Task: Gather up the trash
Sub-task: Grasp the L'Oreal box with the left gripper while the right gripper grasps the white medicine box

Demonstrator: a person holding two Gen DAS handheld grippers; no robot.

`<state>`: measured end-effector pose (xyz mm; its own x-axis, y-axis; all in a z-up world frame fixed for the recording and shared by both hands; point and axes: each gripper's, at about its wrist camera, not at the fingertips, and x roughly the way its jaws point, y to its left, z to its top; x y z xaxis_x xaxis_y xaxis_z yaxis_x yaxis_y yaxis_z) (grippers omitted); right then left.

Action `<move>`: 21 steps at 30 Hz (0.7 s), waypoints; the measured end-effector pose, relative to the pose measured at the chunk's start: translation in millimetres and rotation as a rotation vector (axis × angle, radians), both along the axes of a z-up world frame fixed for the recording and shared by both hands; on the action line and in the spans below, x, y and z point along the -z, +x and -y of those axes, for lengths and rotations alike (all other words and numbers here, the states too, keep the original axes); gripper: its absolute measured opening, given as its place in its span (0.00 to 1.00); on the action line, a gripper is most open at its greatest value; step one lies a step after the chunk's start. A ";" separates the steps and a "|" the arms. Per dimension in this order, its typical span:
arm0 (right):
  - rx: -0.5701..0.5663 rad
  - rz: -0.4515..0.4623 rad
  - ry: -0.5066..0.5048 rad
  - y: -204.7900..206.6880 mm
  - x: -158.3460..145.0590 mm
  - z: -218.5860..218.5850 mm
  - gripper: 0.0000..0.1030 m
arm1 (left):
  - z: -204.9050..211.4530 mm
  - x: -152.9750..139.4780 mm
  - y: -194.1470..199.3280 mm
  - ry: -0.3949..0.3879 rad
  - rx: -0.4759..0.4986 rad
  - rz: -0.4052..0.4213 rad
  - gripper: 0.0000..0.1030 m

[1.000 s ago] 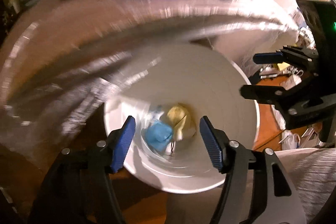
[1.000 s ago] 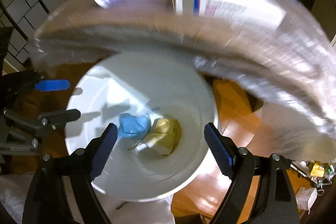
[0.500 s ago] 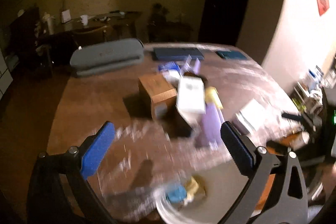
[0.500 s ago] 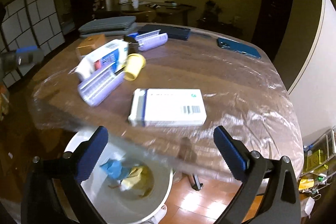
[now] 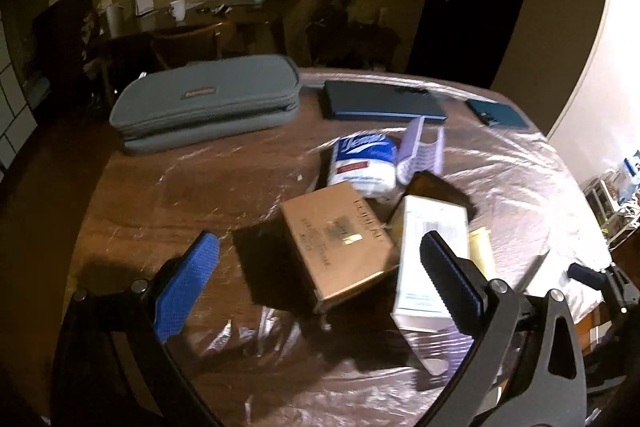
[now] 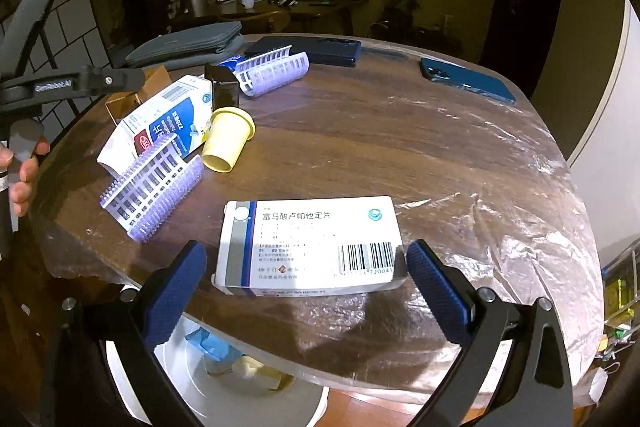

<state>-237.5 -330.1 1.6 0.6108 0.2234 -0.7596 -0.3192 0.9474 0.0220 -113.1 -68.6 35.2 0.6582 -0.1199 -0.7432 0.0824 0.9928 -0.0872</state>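
My left gripper (image 5: 320,275) is open and empty, held just in front of a tan cardboard box (image 5: 338,245) on the round wooden table (image 5: 168,195). Beside the box lie a white and blue carton (image 5: 430,263), a yellow cup (image 5: 482,251), a tissue pack (image 5: 364,161) and a purple plastic rack (image 5: 424,151). My right gripper (image 6: 304,279) is open around a white medicine box (image 6: 312,243) near the table's front edge. A white bin (image 6: 188,379) with blue and yellow trash stands below the edge.
A second purple rack (image 6: 154,183), the yellow cup (image 6: 226,139) and the carton (image 6: 160,125) lie left of the medicine box. A grey zip case (image 5: 208,103), a dark notebook (image 5: 380,101) and a blue phone (image 6: 466,81) lie at the back. Plastic film covers the table.
Both grippers have risen from over the white bin to table height and now face the items on the table. Both jaws have opened wider.
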 end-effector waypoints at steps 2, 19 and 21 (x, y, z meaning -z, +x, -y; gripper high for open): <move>-0.002 -0.003 -0.003 3.1 1.7 -1.6 0.96 | -5.7 4.9 2.9 0.006 -0.015 -0.009 0.98; -0.015 -0.025 -0.001 14.2 10.8 -9.0 0.95 | -7.3 25.5 32.2 0.087 0.016 -0.032 0.67; -0.014 -0.028 0.002 15.0 11.3 -8.0 0.93 | -6.2 26.9 33.3 0.090 0.024 -0.032 0.58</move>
